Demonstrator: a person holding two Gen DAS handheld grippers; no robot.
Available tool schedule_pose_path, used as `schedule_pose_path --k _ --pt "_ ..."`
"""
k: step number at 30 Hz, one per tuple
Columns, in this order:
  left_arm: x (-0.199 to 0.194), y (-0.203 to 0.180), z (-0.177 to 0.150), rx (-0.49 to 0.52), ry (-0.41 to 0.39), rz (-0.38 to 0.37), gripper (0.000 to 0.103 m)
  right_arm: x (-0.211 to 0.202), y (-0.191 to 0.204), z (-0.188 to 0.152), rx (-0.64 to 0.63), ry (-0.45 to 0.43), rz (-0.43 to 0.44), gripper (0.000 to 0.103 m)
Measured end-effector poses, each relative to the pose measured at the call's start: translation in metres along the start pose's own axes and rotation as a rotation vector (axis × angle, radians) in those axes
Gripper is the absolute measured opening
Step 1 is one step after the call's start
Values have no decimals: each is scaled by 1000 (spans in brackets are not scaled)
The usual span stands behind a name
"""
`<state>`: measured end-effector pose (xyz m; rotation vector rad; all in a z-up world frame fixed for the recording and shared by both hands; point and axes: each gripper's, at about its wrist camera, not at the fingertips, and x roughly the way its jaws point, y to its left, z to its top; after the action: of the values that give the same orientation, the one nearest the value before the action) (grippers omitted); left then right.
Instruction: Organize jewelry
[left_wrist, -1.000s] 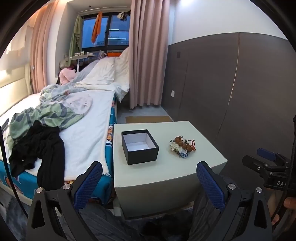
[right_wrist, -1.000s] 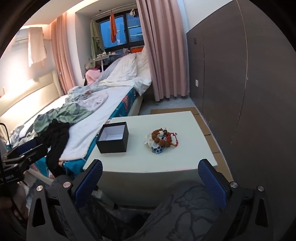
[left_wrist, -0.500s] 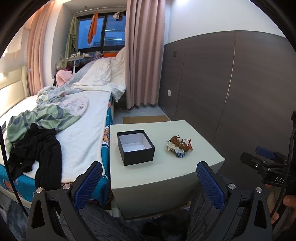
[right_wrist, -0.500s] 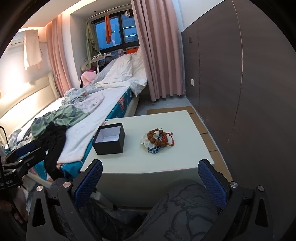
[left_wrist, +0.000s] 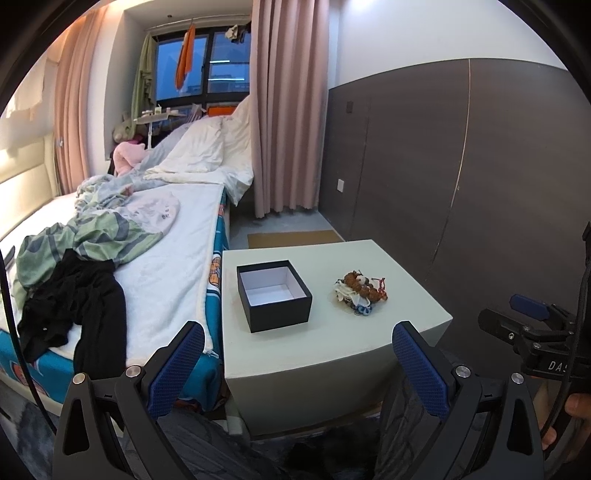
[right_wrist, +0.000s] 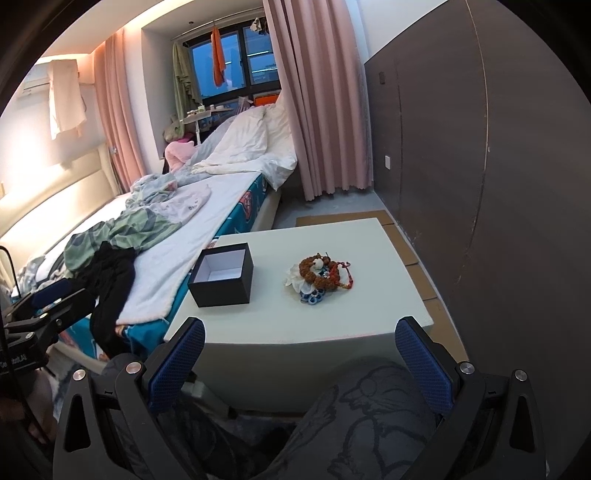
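Right wrist: both hand-held grippers spread wide (nothing held), jewelry pile beside box.

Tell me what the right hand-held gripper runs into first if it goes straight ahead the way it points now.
Probably the jewelry pile on the white table. The right hand-held gripper is open and short of the table's near edge, with the pile roughly on its centre line; the black box sits left of it. If it travels low, the table edge comes first; depth is unclear.

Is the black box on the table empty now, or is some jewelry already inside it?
Empty. The black box has no lid on, and its white bottom is bare in both views. The jewelry lies in a pile on the table beside it.
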<state>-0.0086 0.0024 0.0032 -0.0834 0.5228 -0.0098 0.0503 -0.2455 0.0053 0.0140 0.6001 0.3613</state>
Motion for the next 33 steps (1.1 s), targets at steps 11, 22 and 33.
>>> schedule_pose_path --k 11,22,33 --pt "2 -3 2 2 0 0 102 -1 -2 1 4 -5 -8 103" --pt "1 -1 2 -7 -2 4 102 0 -3 1 3 -6 -8 103" --pt "-5 4 0 -15 -13 6 102 1 -4 1 -6 -3 -12 103"
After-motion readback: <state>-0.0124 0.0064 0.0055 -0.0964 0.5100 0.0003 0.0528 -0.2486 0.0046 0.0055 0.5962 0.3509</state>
